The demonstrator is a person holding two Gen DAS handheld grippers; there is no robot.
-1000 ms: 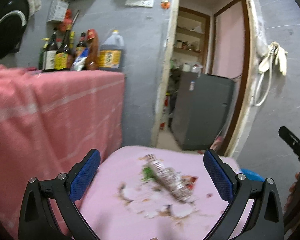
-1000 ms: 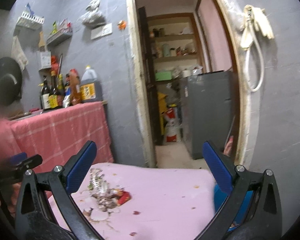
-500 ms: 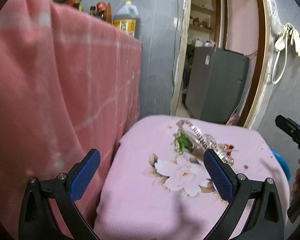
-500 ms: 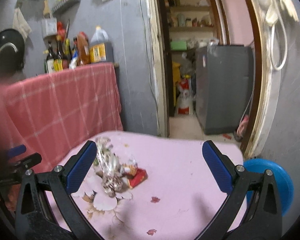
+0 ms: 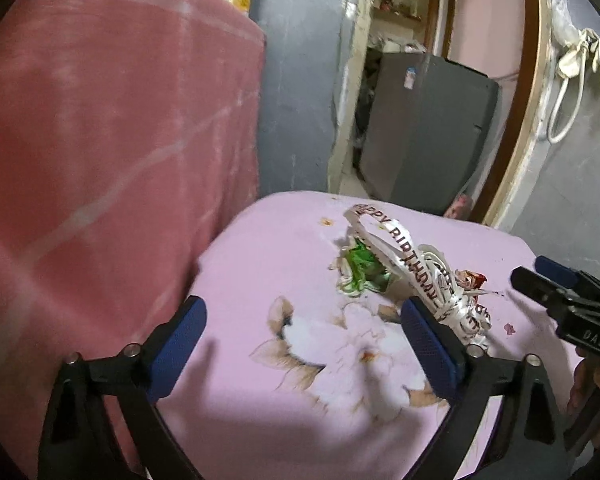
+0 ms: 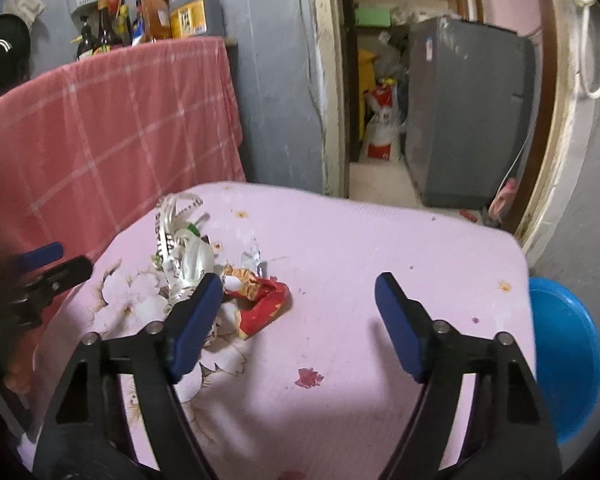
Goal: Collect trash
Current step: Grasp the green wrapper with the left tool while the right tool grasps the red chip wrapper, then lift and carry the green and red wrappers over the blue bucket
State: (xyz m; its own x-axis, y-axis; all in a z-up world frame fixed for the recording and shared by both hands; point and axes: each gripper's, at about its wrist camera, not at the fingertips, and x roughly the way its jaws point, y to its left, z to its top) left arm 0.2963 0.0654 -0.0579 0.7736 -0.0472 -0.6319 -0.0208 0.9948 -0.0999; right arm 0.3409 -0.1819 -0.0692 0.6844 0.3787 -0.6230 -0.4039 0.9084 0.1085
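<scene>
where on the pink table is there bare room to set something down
The right half of the pink tablecloth, from the red wrapper to the edge by the blue basin, is bare. The left is crowded: the birthday ribbon tangle.

Grey walls [image 6: 276, 80] stood behind a pink checked cloth [image 6: 100, 128], and an open doorway [image 6: 380, 160] showed a grey fridge [image 6: 464, 120]
</scene>
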